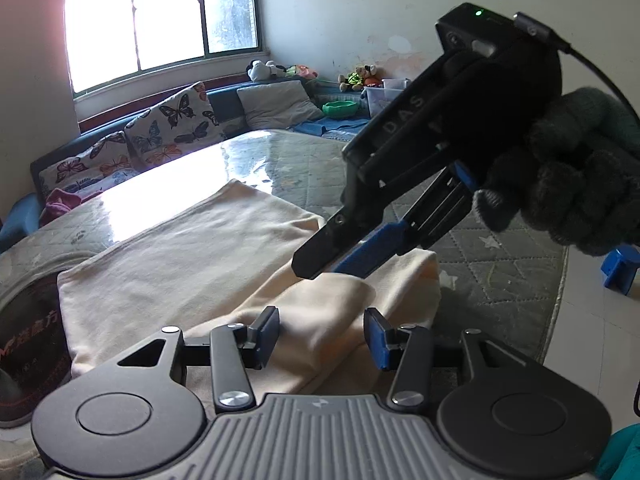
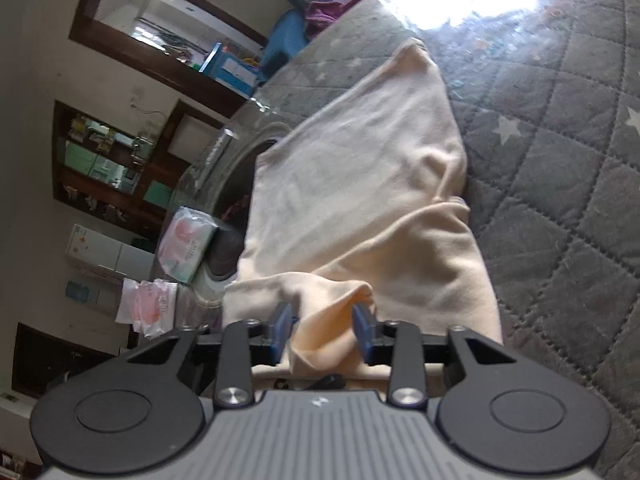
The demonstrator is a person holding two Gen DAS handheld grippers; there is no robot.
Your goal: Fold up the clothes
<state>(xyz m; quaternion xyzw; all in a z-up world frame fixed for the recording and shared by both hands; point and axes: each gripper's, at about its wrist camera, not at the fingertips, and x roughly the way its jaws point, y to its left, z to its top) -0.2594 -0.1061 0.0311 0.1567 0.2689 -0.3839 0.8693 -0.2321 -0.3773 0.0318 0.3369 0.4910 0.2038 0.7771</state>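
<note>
Cream garment (image 1: 180, 264) lying half-folded on the quilted table (image 1: 500, 276), right gripper (image 2: 323, 330) loosely bracketing its bunched sleeve at 6 o'clock, left gripper (image 1: 322, 334) hovering part-open, empty, for smoothing.

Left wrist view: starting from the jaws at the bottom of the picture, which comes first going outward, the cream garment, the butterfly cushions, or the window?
1. Cream garment, right between and ahead of the left gripper's jaws.
2. Butterfly cushions, upper left, past the table's far edge.
3. Window, top left, on the back wall.

Black grippers, blue fingers (image 1: 382, 338); grey knit glove (image 1: 576, 184).
</note>
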